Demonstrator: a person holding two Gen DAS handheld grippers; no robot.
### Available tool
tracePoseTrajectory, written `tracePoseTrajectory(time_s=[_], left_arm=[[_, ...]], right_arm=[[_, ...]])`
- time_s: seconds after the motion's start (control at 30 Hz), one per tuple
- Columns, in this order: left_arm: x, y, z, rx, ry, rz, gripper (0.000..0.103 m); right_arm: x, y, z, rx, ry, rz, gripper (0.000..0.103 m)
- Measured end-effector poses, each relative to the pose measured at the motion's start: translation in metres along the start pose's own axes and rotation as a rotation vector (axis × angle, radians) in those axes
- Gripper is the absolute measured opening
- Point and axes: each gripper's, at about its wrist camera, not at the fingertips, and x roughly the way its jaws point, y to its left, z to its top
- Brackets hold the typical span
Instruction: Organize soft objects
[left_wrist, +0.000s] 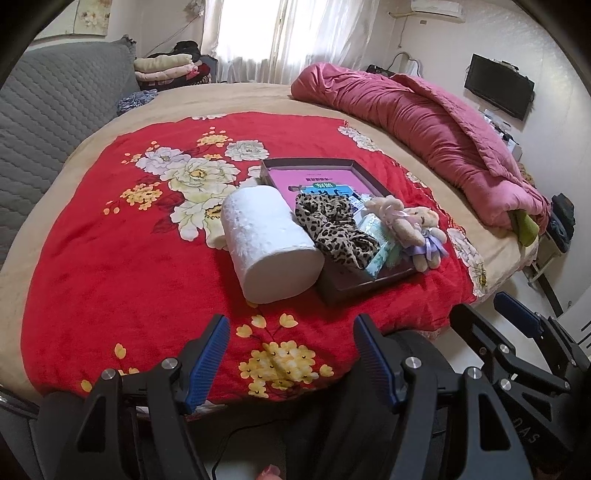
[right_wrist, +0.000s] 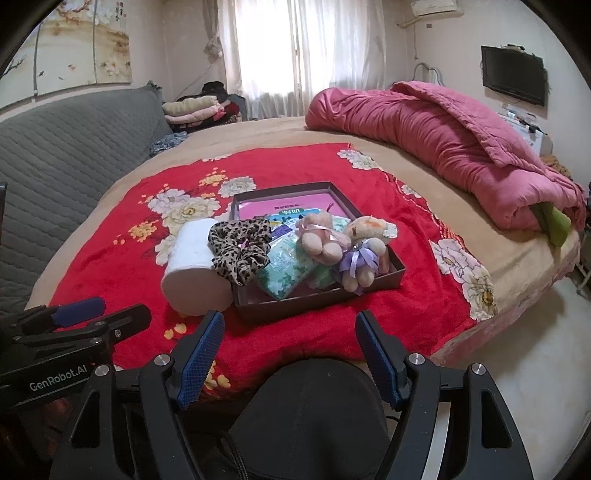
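Observation:
A dark shallow box (left_wrist: 338, 290) (right_wrist: 397, 271) sits on a red flowered blanket (left_wrist: 122, 254) (right_wrist: 110, 266). Inside lie a leopard-print scrunchie (left_wrist: 332, 227) (right_wrist: 240, 247), a green tissue pack (left_wrist: 380, 247) (right_wrist: 288, 267), two small plush bears (left_wrist: 406, 225) (right_wrist: 340, 240) and a pink booklet (left_wrist: 314, 177) (right_wrist: 280, 205). A white paper roll (left_wrist: 269, 242) (right_wrist: 194, 269) lies on the blanket against the box's left side. My left gripper (left_wrist: 290, 354) hangs open near the blanket's front edge, nothing between its blue pads. My right gripper (right_wrist: 288, 350) is open too, just before the box; it also shows at the left view's right edge (left_wrist: 517, 321).
A rumpled pink quilt (left_wrist: 424, 133) (right_wrist: 443, 147) lies across the bed's far right. A grey quilted sofa back (left_wrist: 55, 122) (right_wrist: 74, 147) stands on the left, folded clothes (left_wrist: 166, 68) behind it. A wall screen (right_wrist: 513, 75) hangs at right. Pale floor (right_wrist: 517, 350) lies right of the bed.

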Motion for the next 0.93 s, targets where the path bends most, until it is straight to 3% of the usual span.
tracePoseTrajectory(time_s=[0.93], left_arm=[[0.011, 0.009, -0.003, -0.009, 0.037, 0.018, 0.069]], right_arm=[[0.006, -0.001, 0.0, -0.002, 0.02, -0.004, 0.075]])
